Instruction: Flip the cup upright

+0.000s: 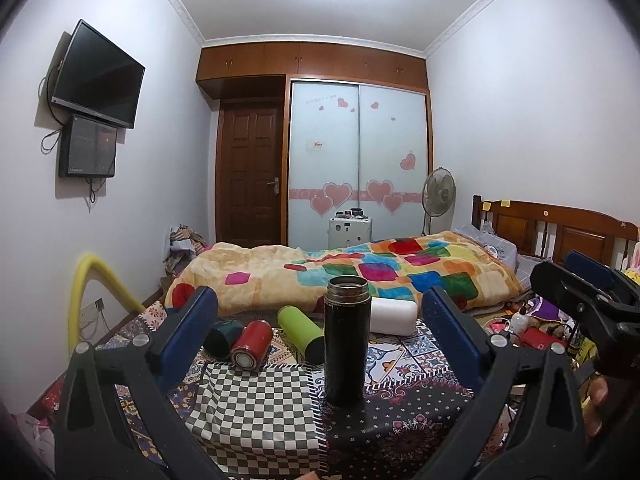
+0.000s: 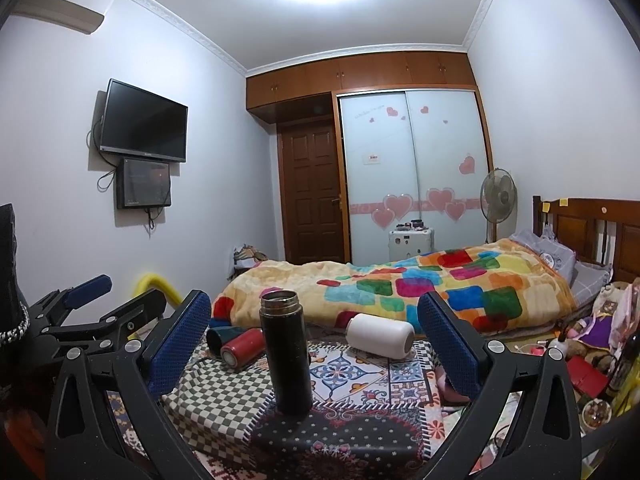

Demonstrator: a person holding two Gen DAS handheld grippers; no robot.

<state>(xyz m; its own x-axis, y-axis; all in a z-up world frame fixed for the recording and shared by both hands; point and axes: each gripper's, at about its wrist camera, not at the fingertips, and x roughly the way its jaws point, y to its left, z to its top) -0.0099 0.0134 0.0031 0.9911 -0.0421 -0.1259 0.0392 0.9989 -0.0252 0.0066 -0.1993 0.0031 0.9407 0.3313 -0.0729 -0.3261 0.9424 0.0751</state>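
A black flask [image 1: 346, 340] stands upright, mouth open, on the patterned table [image 1: 256, 412]. It also shows in the right wrist view [image 2: 287, 344]. Behind it lie a red cup [image 1: 252, 344], a dark green cup [image 1: 223, 338], a lime green cup [image 1: 301, 333] and a white cup [image 1: 393, 316], all on their sides. My left gripper [image 1: 320, 320] is open and empty, its blue pads wide on either side of the flask, nearer than it. My right gripper [image 2: 314, 322] is open and empty, likewise framing the flask. The lime cup is hidden in the right wrist view.
A bed with a colourful blanket [image 1: 360, 272] lies beyond the table. A yellow tube [image 1: 92, 292] arcs at the left. Clutter [image 2: 592, 360] fills the floor to the right. The right gripper's body [image 1: 592, 308] shows at the right edge of the left wrist view.
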